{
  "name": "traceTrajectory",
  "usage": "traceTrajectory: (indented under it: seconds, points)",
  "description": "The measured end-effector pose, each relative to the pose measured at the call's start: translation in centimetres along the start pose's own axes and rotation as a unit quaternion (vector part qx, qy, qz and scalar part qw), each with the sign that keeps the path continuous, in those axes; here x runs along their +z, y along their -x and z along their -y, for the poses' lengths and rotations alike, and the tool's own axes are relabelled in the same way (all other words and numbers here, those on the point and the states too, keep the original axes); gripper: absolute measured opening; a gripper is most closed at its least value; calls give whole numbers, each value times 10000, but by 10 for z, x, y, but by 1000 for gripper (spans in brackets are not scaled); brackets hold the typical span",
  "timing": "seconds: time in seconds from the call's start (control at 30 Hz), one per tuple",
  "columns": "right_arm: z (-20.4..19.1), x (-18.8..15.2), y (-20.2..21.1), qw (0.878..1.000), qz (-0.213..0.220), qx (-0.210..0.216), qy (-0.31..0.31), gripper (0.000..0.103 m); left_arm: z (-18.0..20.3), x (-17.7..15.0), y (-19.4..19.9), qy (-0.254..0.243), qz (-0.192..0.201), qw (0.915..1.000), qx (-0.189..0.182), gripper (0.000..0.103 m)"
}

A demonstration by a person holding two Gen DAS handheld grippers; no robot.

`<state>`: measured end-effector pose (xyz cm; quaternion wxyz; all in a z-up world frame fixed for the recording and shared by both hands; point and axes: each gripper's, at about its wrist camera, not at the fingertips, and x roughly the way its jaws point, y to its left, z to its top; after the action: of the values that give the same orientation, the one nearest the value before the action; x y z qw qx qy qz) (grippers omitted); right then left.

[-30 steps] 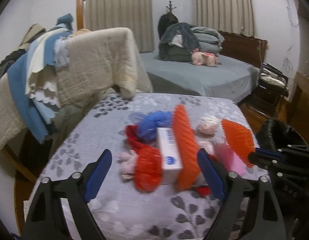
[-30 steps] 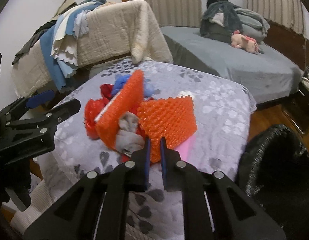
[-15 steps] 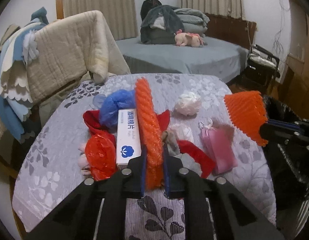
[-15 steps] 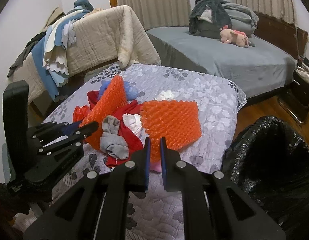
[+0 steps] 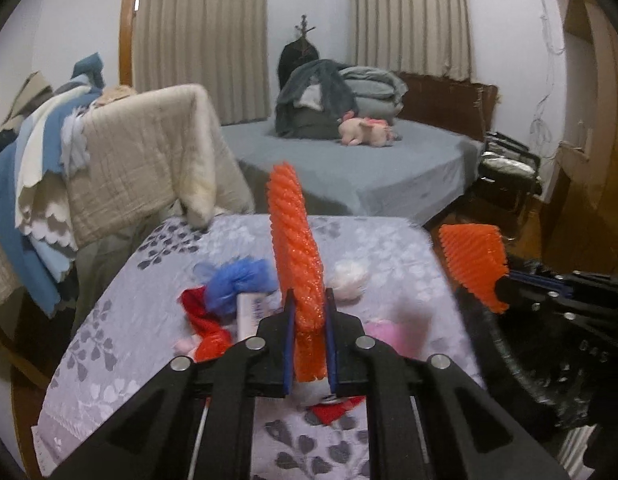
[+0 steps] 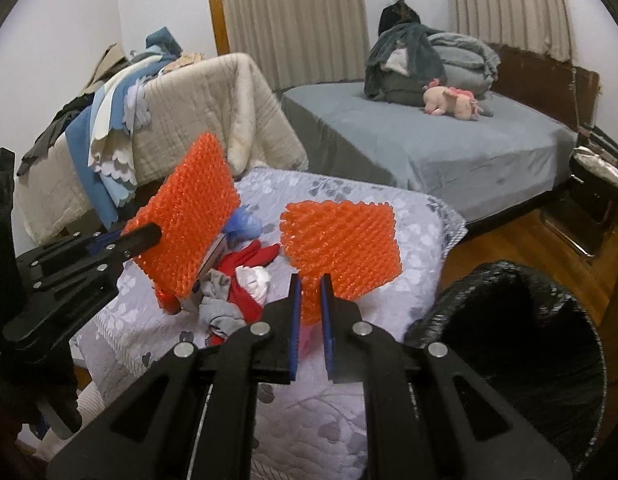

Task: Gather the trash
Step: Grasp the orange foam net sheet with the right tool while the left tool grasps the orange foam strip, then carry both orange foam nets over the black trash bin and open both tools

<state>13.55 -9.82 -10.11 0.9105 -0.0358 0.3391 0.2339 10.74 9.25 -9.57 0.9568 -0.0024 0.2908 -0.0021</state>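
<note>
The left claw [image 5: 307,338] was pinching the lower edge of an orange bubble-wrap sheet [image 5: 295,248], its jaws having just closed on it. The sheet stood upright, edge-on to the left wrist camera, rising straight ahead from between the blue pads [image 5: 289,344] and clear of the tabletop [image 5: 121,320]. In the right wrist view the same sheet appeared as a tilted panel held above the pile of clutter.

The right claw [image 6: 309,312] was pressed together on a second orange bubble-wrap sheet [image 6: 341,248], gripping it at its near lower corner. That sheet spread out ahead of the fingers, lifted off the flower-patterned cover, and hung between the clutter and the black trash bag [image 6: 509,340]. The bag stood open just beside the tabletop, to the right of the right claw.

Remaining on the tabletop, below and behind the left claw's sheet: a blue mesh puff [image 5: 239,280], a white box [image 5: 249,314], red cloth [image 6: 249,264], a grey sock [image 6: 221,308], a white puff [image 5: 351,276] and a pink pouch [image 5: 393,330], the last blurred. A grey bed [image 6: 429,152] with a pink plush toy [image 6: 453,100] stood beyond the tabletop.
</note>
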Motion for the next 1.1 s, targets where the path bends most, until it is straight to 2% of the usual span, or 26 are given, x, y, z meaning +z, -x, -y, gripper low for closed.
traceTrajectory:
  seconds: [0.2, 0.37, 0.67, 0.87, 0.9, 0.93, 1.0, 1.03, 1.07, 1.1]
  points:
    - [31, -8, 28, 9990, 80, -375, -228, 9, 45, 6, 2, -253, -8, 9977, -621, 12]
    - [69, -23, 50, 9952, 85, -810, -548, 9, 90, 8, -4, -540, -21, 9922, -1124, 12]
    - [138, -61, 78, 9833, -42, -1471, -1075, 9, 172, 2, -20, -927, -227, 9750, -2007, 12]
    - [164, -84, 81, 9768, -214, -1705, -1277, 9, 210, -6, -36, -1098, -434, 9651, -2339, 13]
    - [166, -87, 80, 9762, -241, -1728, -1290, 12, 216, -7, -39, -1112, -477, 9630, -2409, 13]
    - [167, -88, 79, 9752, -270, -1767, -1309, 12, 219, -8, -42, -1137, -529, 9611, -2459, 14]
    - [171, -93, 78, 9731, -310, -1816, -1380, 15, 222, -10, -45, -1139, -570, 9603, -2482, 25]
    - [173, -94, 77, 9726, -325, -1828, -1402, 15, 222, -11, -46, -1122, -586, 9600, -2496, 37]
    - [175, -95, 76, 9719, -332, -1856, -1412, 18, 219, -12, -46, -1091, -583, 9612, -2466, 44]
    - [176, -95, 76, 9713, -340, -1880, -1417, 24, 217, -13, -45, -1076, -580, 9618, -2451, 45]
